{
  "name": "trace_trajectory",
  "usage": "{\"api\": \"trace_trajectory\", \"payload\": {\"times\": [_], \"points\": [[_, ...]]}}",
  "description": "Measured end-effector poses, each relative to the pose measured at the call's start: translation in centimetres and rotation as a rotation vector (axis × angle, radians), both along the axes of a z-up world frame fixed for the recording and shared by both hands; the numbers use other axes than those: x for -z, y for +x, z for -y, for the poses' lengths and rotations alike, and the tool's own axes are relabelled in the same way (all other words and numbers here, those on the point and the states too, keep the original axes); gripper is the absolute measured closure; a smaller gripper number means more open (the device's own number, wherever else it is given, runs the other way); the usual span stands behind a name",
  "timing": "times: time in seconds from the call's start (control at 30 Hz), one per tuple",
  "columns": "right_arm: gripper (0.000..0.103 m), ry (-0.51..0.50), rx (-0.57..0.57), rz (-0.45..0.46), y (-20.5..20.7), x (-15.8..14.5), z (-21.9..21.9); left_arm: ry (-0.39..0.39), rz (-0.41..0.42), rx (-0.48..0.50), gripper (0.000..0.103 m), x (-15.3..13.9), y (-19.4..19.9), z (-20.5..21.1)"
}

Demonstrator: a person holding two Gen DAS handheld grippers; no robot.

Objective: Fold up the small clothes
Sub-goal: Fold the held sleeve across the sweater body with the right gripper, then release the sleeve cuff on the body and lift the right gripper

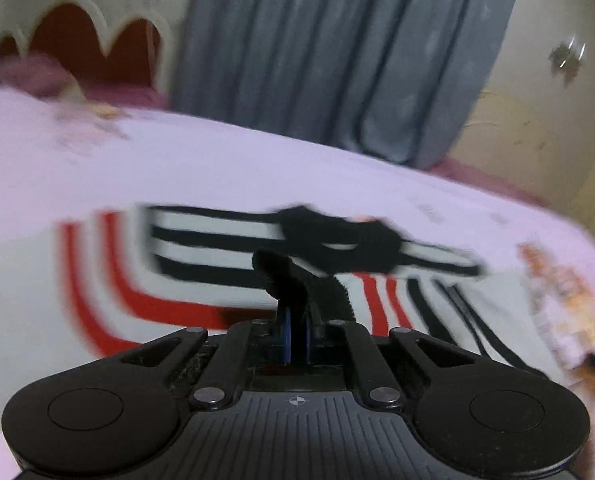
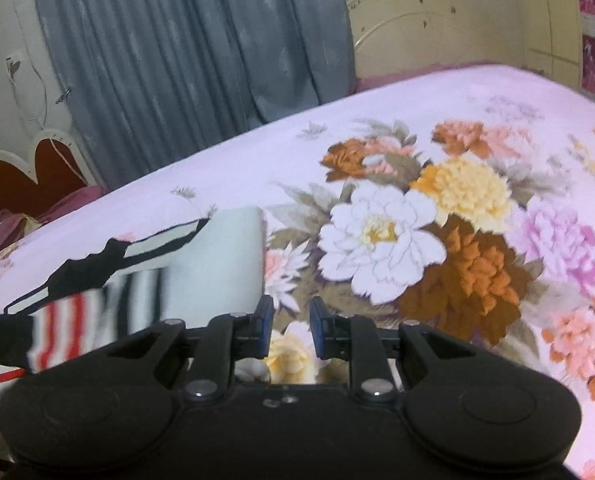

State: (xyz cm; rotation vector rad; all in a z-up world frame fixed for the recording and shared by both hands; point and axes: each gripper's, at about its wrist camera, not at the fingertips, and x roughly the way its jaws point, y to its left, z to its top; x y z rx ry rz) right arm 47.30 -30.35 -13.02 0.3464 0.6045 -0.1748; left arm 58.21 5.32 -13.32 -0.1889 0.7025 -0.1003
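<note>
A small white garment (image 1: 201, 248) with red and black stripes and a black collar (image 1: 337, 240) lies spread on the bed, blurred in the left wrist view. My left gripper (image 1: 297, 320) is shut on a black fabric edge of this garment, which bunches up just above the blue pads (image 1: 287, 336). In the right wrist view the same garment (image 2: 213, 264) lies to the left of my right gripper (image 2: 291, 312). That gripper's jaws stand a little apart with nothing between them, over the printed flowers.
The bed sheet (image 2: 377, 120) is pale pink with a large flower print (image 2: 381, 236). A grey curtain (image 2: 177, 40) hangs behind the bed. A red heart-shaped headboard (image 2: 37, 168) and purple bedding (image 1: 37, 76) sit at the far left. A cream panel (image 2: 437, 28) stands at the back right.
</note>
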Motion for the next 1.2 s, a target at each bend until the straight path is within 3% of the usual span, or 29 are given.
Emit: {"api": "trace_trajectory", "payload": {"times": [0.07, 0.27, 0.3, 0.33, 0.4, 0.57, 0.67, 0.7, 0.73, 0.77, 0.87, 0.93, 1.03, 1.1, 1.17, 1.2], "points": [[0.08, 0.007, -0.026, -0.018, 0.3, 0.7, -0.2, -0.008, -0.054, 0.006, 0.098, 1.2, 0.1, -1.0], [0.075, 0.02, -0.104, -0.089, 1.8, 2.5, -2.0, 0.002, -0.072, -0.016, 0.097, 2.3, -0.3, -0.5], [0.075, 0.013, -0.108, -0.09, 2.0, 2.5, -2.0, 0.004, -0.074, -0.023, 0.088, 2.4, -0.4, -0.7], [0.075, 0.013, -0.108, -0.078, 2.1, 2.3, -1.9, 0.01, -0.066, -0.038, 0.07, 2.3, -0.6, -1.2], [0.074, 0.015, -0.105, -0.046, 3.1, 1.5, -1.3, 0.01, -0.041, -0.063, 0.056, 2.3, -0.5, -1.7], [0.067, 0.065, -0.123, 0.007, 9.0, 0.7, 0.6, -0.03, -0.082, -0.066, 0.058, 3.2, 2.1, -2.2], [0.065, 0.111, -0.146, -0.012, 12.9, 1.5, 1.3, -0.033, -0.094, -0.077, 0.078, 3.8, 3.1, -2.0], [0.065, 0.116, -0.149, -0.021, 13.9, 1.8, 1.4, -0.053, -0.096, -0.057, 0.096, 3.9, 3.4, -2.0], [0.071, 0.129, -0.153, -0.029, 14.7, 2.2, 1.5, -0.068, -0.091, -0.053, 0.097, 3.9, 3.4, -1.9], [0.096, 0.151, -0.163, -0.033, 15.3, 2.6, 1.8, -0.058, -0.066, -0.058, 0.097, 3.7, 3.2, -1.6], [0.095, 0.095, -0.2, -0.007, 15.0, 2.3, 1.5, 0.01, 0.072, -0.052, 0.097, 2.7, 1.6, -0.8], [0.094, 0.036, -0.201, -0.063, 15.4, 3.5, 1.2, 0.068, 0.011, -0.054, 0.097, 4.3, 2.0, -0.4], [0.095, 0.066, -0.183, -0.062, 15.5, 4.1, 1.8, 0.077, 0.024, -0.052, 0.097, 4.7, 1.8, -0.3], [0.093, 0.03, -0.187, -0.061, 15.3, 3.9, 1.4, 0.064, 0.018, -0.061, 0.097, 4.6, 1.9, -0.5], [0.085, 0.026, -0.181, -0.054, 15.0, 4.0, 1.6, 0.053, 0.014, -0.059, 0.096, 4.5, 1.9, -0.7], [0.082, 0.031, -0.177, -0.055, 15.0, 3.9, 1.8, 0.053, 0.009, -0.075, 0.088, 4.1, 1.8, -0.9]]}}
